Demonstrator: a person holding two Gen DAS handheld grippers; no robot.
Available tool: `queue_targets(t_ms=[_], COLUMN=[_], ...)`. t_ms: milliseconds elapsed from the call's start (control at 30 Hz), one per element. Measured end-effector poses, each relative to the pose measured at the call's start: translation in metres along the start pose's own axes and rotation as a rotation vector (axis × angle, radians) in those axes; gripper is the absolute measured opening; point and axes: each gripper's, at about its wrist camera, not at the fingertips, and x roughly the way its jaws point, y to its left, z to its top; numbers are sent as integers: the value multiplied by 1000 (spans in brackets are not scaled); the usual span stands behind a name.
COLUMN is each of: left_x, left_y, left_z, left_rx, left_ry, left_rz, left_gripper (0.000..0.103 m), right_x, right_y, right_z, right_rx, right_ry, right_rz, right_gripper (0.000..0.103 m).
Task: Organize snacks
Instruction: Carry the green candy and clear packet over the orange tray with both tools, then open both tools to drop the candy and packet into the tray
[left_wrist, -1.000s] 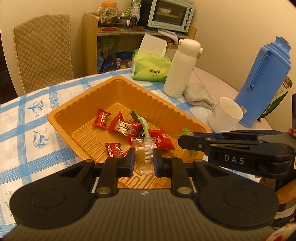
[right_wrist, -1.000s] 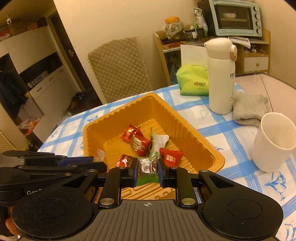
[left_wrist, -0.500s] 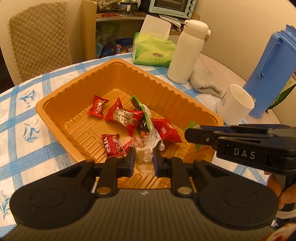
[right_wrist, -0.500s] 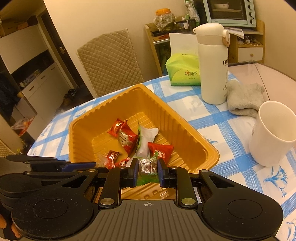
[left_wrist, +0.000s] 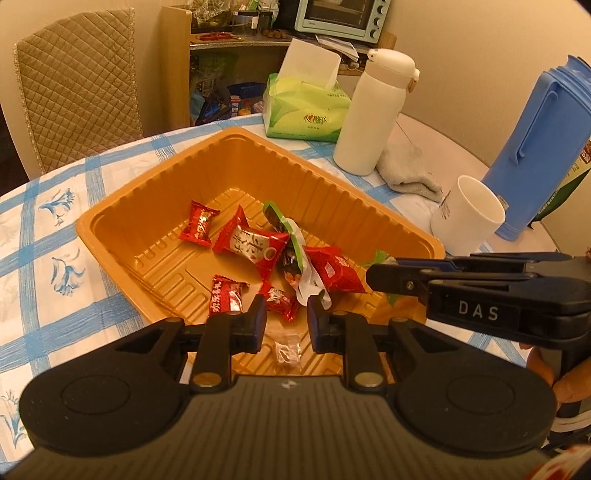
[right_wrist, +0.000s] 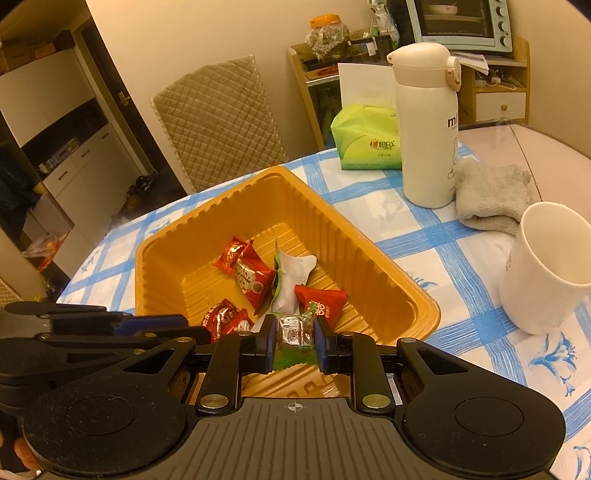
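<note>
An orange plastic tray (left_wrist: 122, 206) sits on the table and holds several red-wrapped snacks (left_wrist: 255, 247) and a green-and-white packet (left_wrist: 295, 243). My left gripper (left_wrist: 283, 320) is open over the tray's near side. A clear-wrapped candy (left_wrist: 287, 350) lies in the tray just below its jaws. My right gripper (right_wrist: 295, 338) is shut on a green-wrapped candy (right_wrist: 295, 332) above the tray's near edge (right_wrist: 417, 295). The right gripper also shows in the left wrist view (left_wrist: 380, 277).
A white mug (right_wrist: 546, 273), a white flask (right_wrist: 428, 125), a grey cloth (right_wrist: 487, 195), a green tissue pack (right_wrist: 365, 147) and a blue jug (left_wrist: 539, 144) stand to the right of the tray. A quilted chair (left_wrist: 74, 88) is beyond the table.
My left gripper has opened and let go of the clear-wrapped candy, which now lies in the tray. Both grippers have come lower and closer over the tray.
</note>
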Motion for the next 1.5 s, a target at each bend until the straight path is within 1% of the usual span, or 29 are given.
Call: queue_targets(t_ms=[433, 500, 567, 633, 700, 733, 767, 833, 867, 1000, 1033, 1067, 1133, 1233, 1300, 1367, 1500], left_x=[-7, -9, -11, -13, -16, -17, -18, -21, -23, -31, -34, -36, -43, -54, -63, -71, -90], left_y=[4, 5, 6, 7, 8, 8, 8, 8, 8, 8, 7, 7, 5, 2, -1, -4, -11], left_z=[3, 3, 2, 2, 2, 2, 1, 1, 0, 0, 0, 0, 0, 1, 1, 1, -2], left_rx=[1, -2, -5, -8, -9, -9, -9, -8, -7, -7, -7, -7, -2, 4, 13, 19, 34], left_ry=[-22, -25, -29, -34, -38, -40, -43, -50, -54, -72, -79, -86, -106, -128, -150, -163, -196], left_rz=[19, 18, 21, 23, 26, 27, 29, 34, 37, 48, 50, 52, 54, 63, 64, 69, 78], left_gripper=[22, 24, 29, 30, 32, 33, 35, 39, 41, 50, 55, 60, 64, 76, 76, 83, 85], right_x=[6, 6, 6, 6, 5, 4, 2, -3, -6, -13, -15, -18, -25, -36, -44, -52, -69], right_y=[6, 7, 7, 6, 6, 7, 7, 8, 8, 7, 6, 5, 5, 7, 10, 12, 18], right_z=[-1, -1, -1, -1, 0, 0, 0, -2, -2, 0, 0, 0, 1, 3, 4, 4, 3], right_rx=[-13, -14, -6, 6, 11, 9, 6, 6, 5, 12, 15, 17, 20, 18, 13, 10, 5], right_ry=[14, 15, 11, 11, 13, 11, 6, -23, -38, -48, -53, -58, -73, -98, -114, -130, -157], right_rz=[2, 12, 15, 14, 21, 16, 7, -13, -16, -26, -26, -27, -36, -43, -50, -51, -52], right_gripper=[22, 22, 23, 23, 25, 34, 51, 68, 69, 73, 76, 82, 88, 91, 92, 94, 95])
